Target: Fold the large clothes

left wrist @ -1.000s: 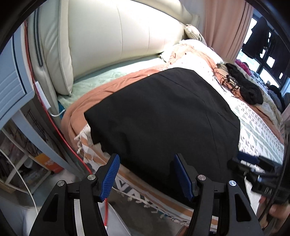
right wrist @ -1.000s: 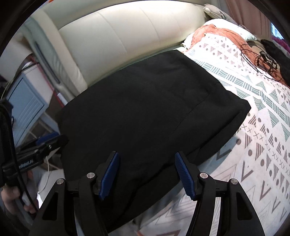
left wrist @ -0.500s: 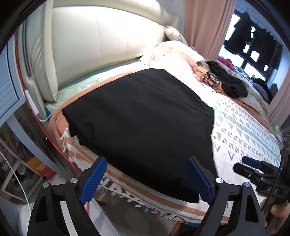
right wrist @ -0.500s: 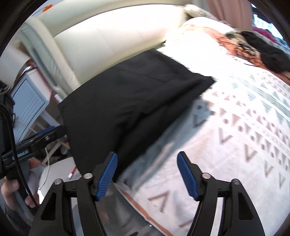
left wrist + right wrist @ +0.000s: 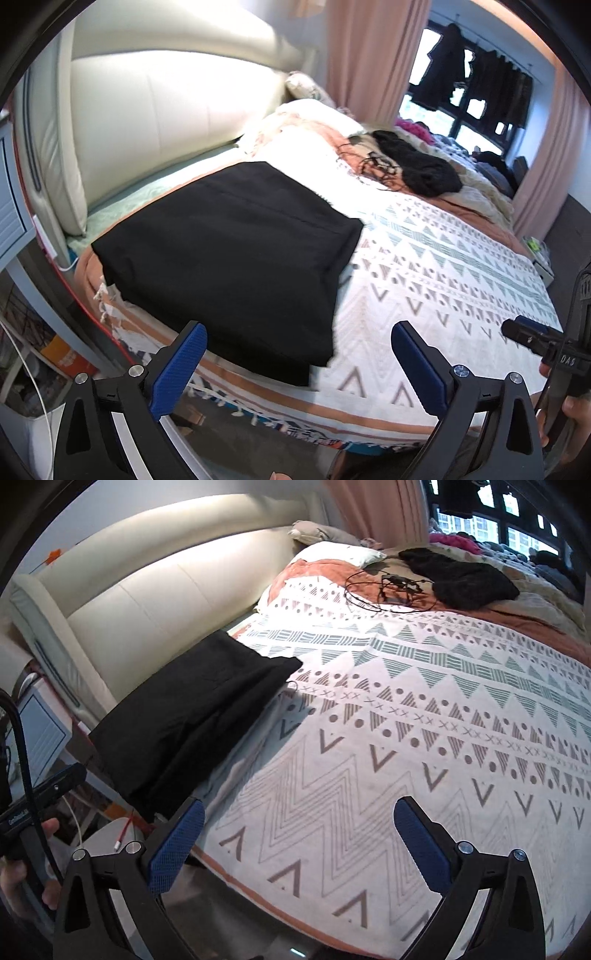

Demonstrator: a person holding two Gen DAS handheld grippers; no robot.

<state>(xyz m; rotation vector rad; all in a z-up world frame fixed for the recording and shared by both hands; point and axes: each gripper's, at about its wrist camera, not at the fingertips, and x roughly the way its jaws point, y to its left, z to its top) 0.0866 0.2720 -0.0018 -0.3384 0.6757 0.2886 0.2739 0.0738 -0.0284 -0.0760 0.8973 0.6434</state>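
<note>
While my jaws are opening, nothing sits between them.
The folded black garment (image 5: 229, 258) lies on the bed (image 5: 443, 288), beyond my left gripper (image 5: 299, 365) and left of my right gripper (image 5: 299, 843).

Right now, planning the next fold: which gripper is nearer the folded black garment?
Left. The left gripper hangs just off the folded black garment, over its near edge; the right gripper is over the patterned bedspread beside it.

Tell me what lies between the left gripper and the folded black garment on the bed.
Nothing visible does. The left gripper, jaws opening and empty, faces the folded black garment across bare patterned bedspread. The tangled cable lies far beyond it.
</note>
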